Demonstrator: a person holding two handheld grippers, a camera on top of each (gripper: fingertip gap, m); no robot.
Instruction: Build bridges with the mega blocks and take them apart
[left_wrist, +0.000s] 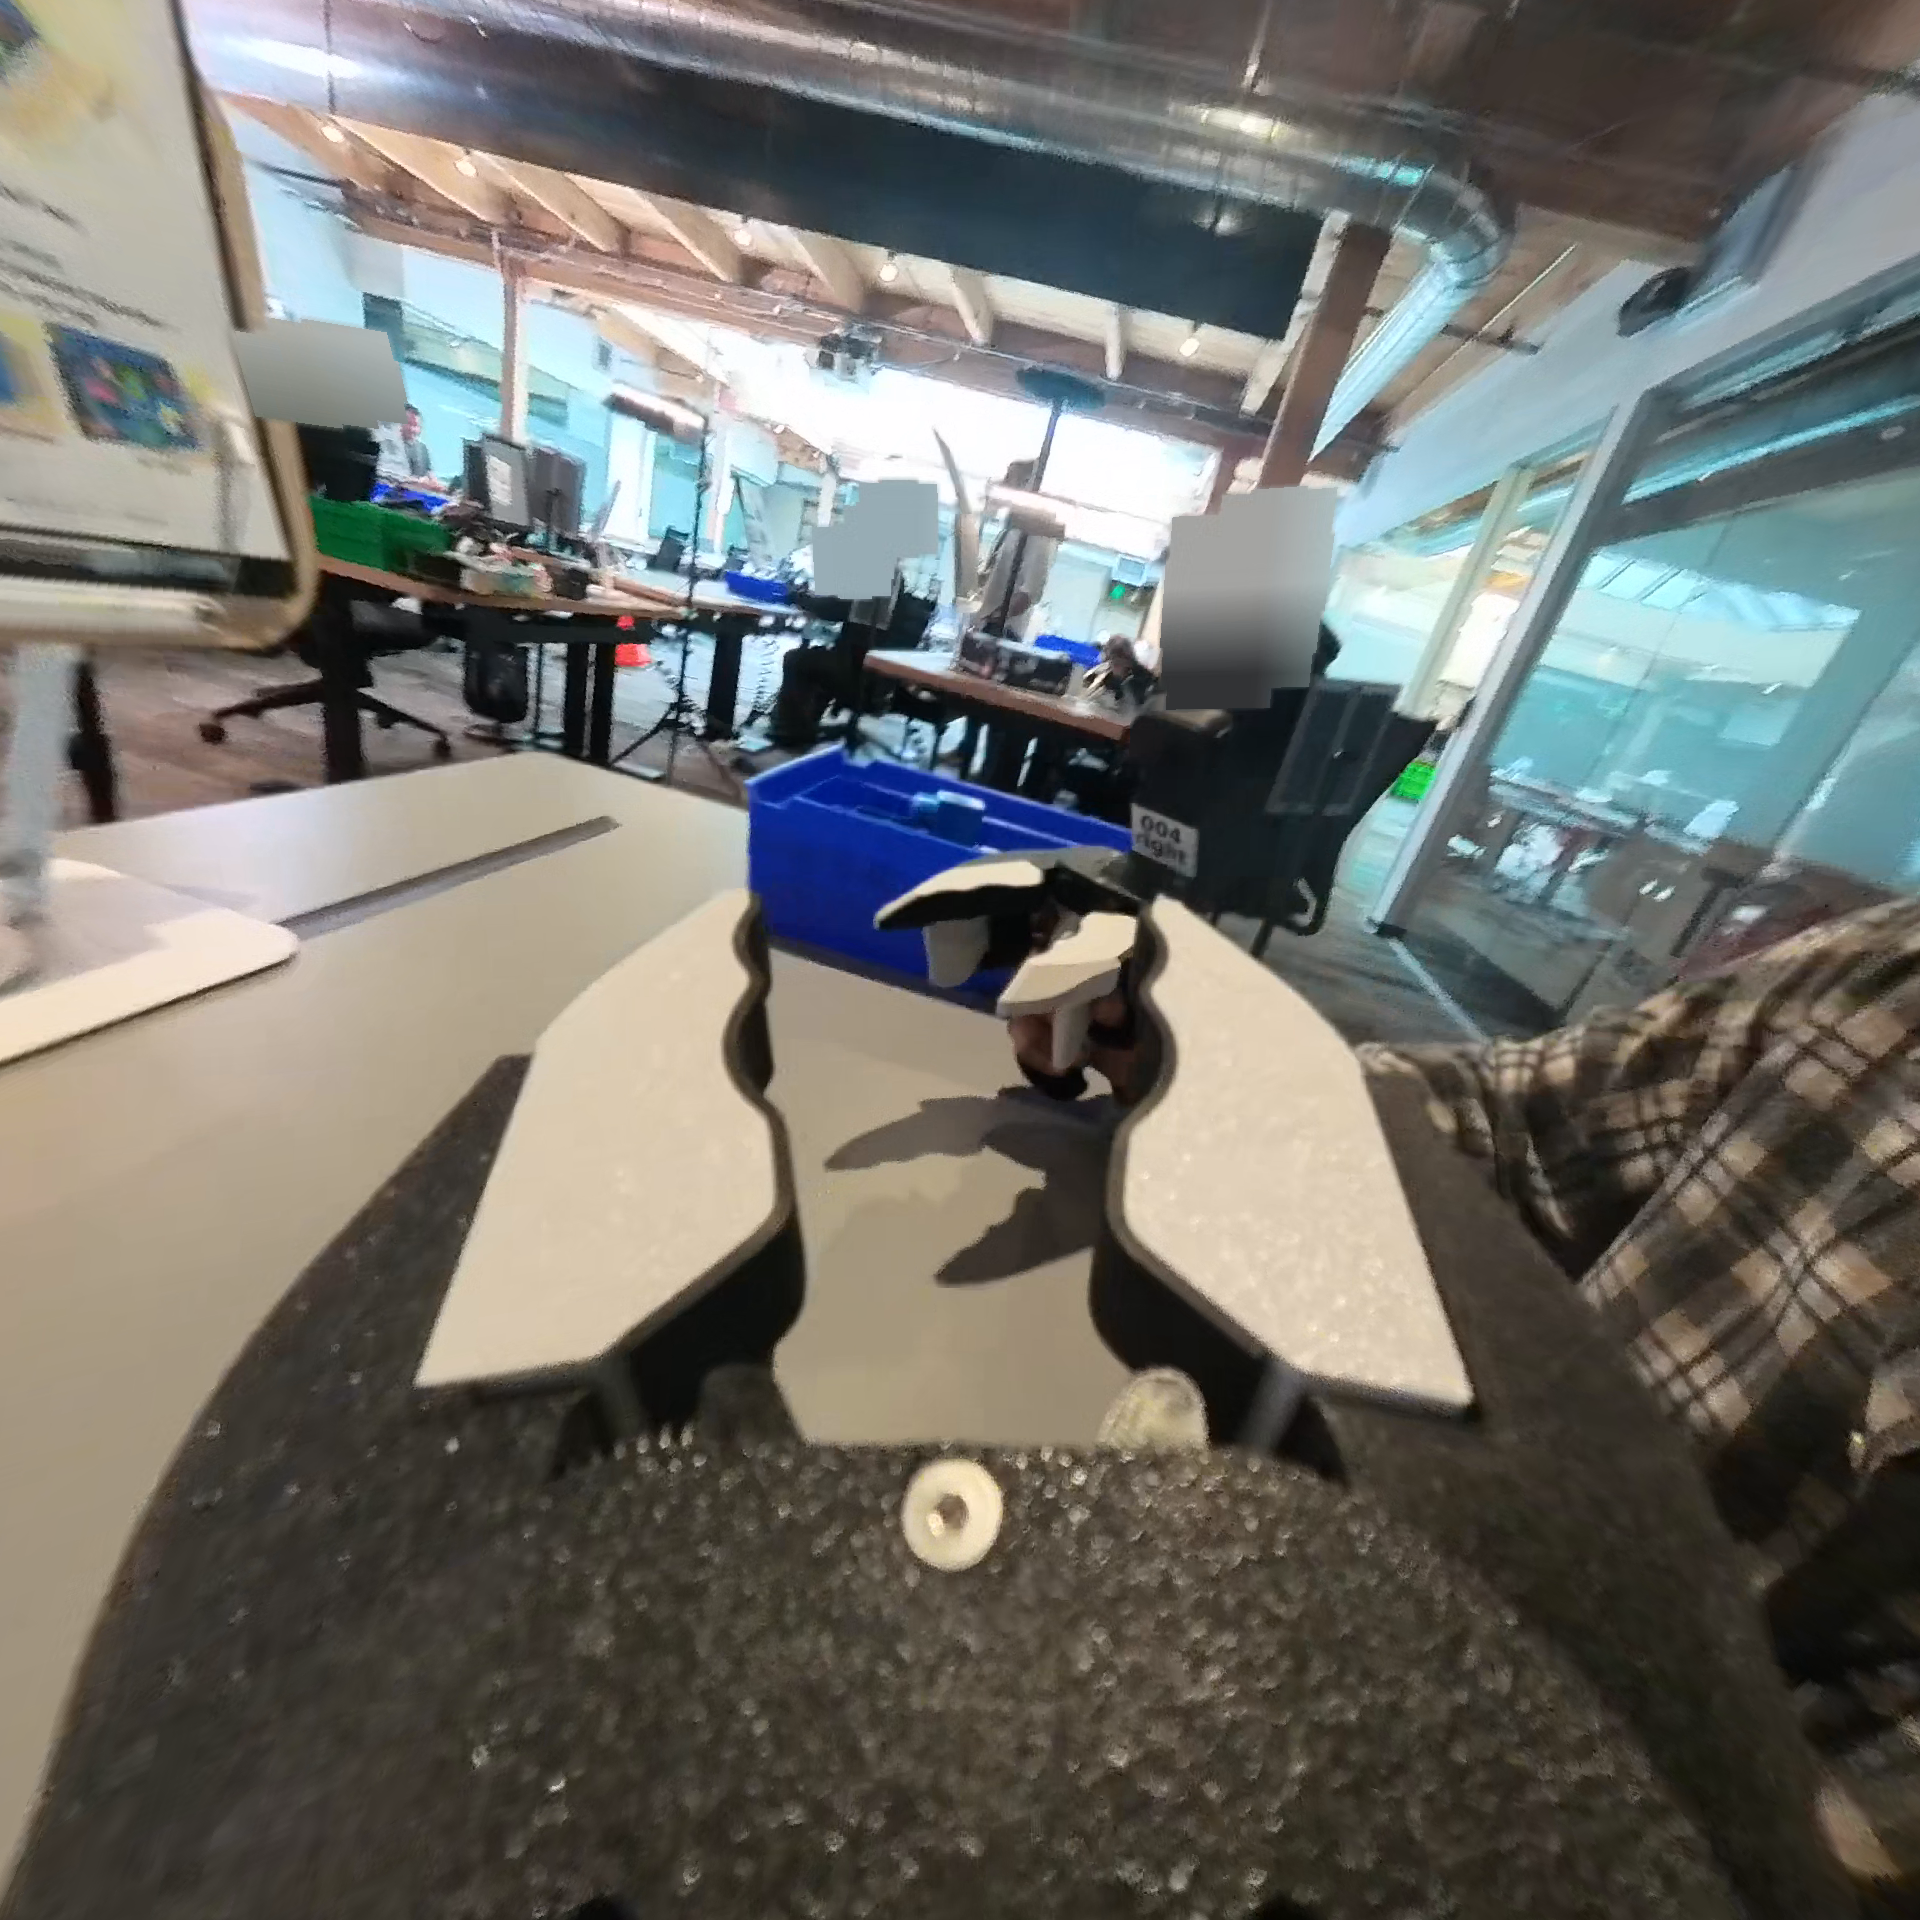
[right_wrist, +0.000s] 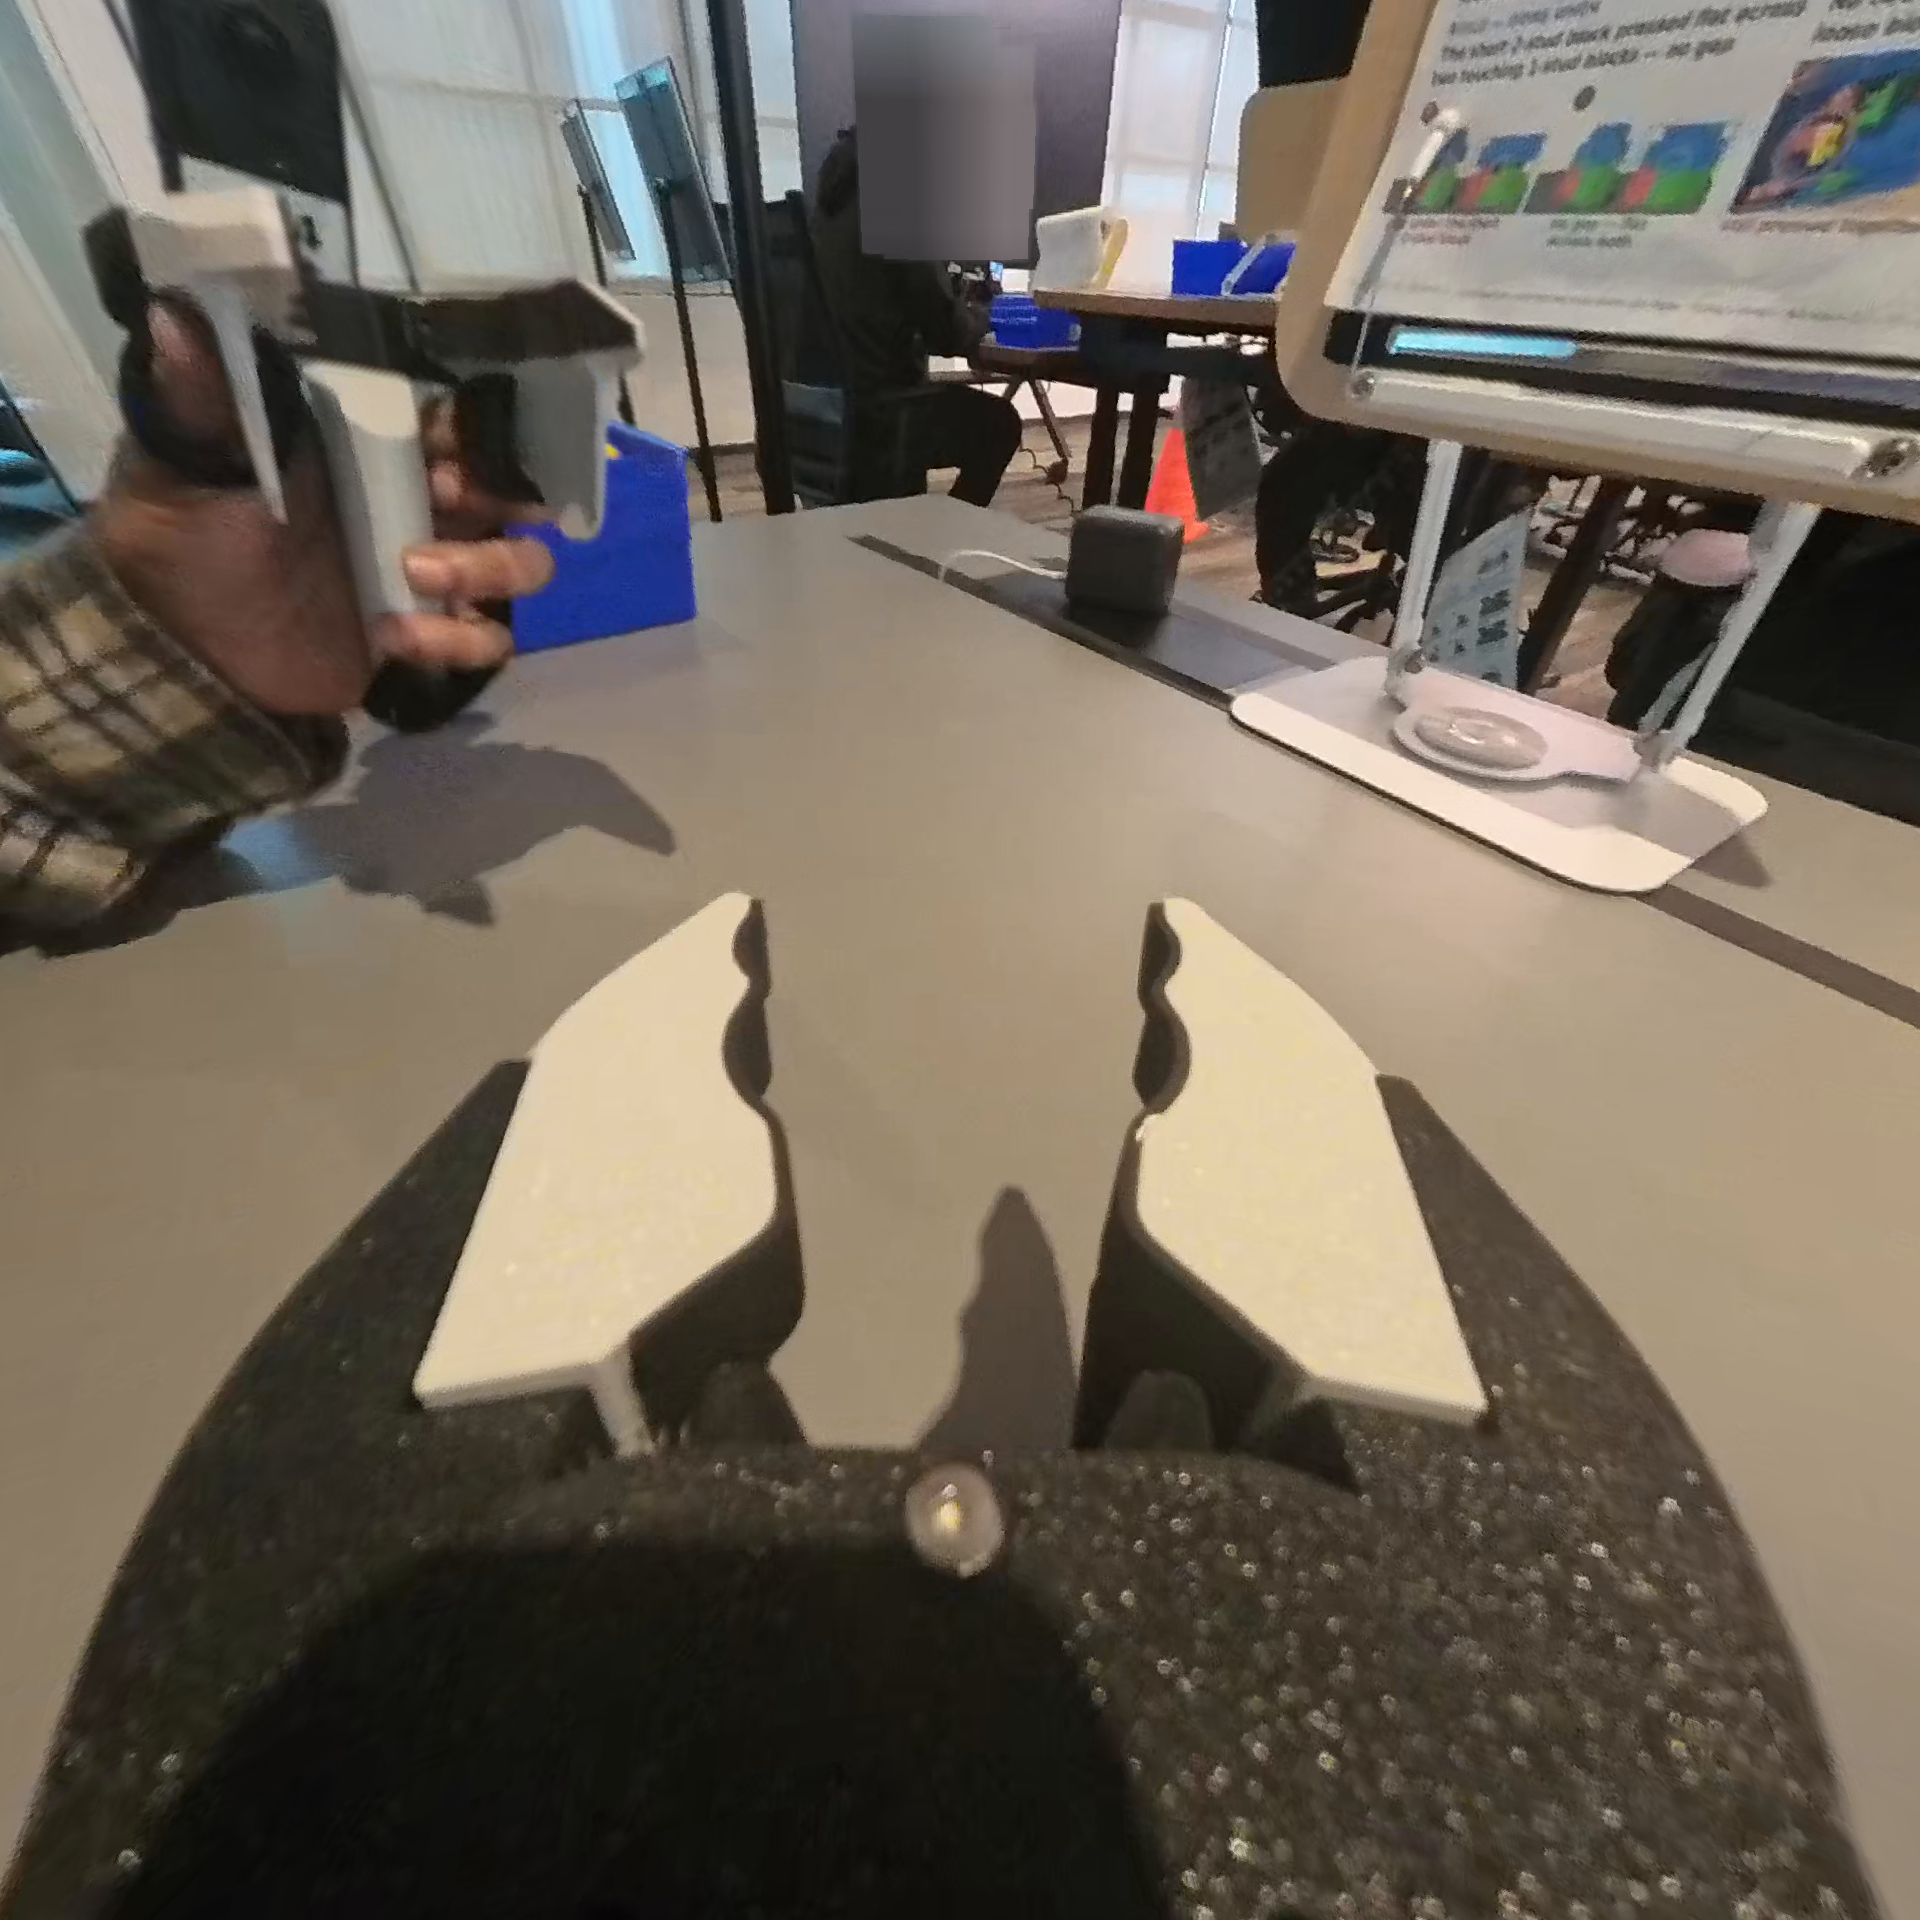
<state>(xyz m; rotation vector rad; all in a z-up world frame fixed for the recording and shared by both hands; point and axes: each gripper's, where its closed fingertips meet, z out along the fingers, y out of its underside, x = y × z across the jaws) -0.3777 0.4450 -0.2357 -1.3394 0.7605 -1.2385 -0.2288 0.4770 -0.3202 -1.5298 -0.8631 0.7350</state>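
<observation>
Both pairs of tongs hang above the grey bench (right_wrist: 935, 748) with nothing in them: the left tongs (left_wrist: 951, 925) gape wide, and the right tongs (right_wrist: 951, 925) are likewise spread apart. The mega blocks (left_wrist: 940, 808) lie in a blue bin (left_wrist: 831, 831) at the bench's far edge, only a blue piece or two clear enough to make out. A tablet on a white stand (right_wrist: 1507, 790) sits on the bench to the right, well apart from the bin.

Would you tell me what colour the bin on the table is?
The bin is blue, clearest in the left wrist view.
</observation>
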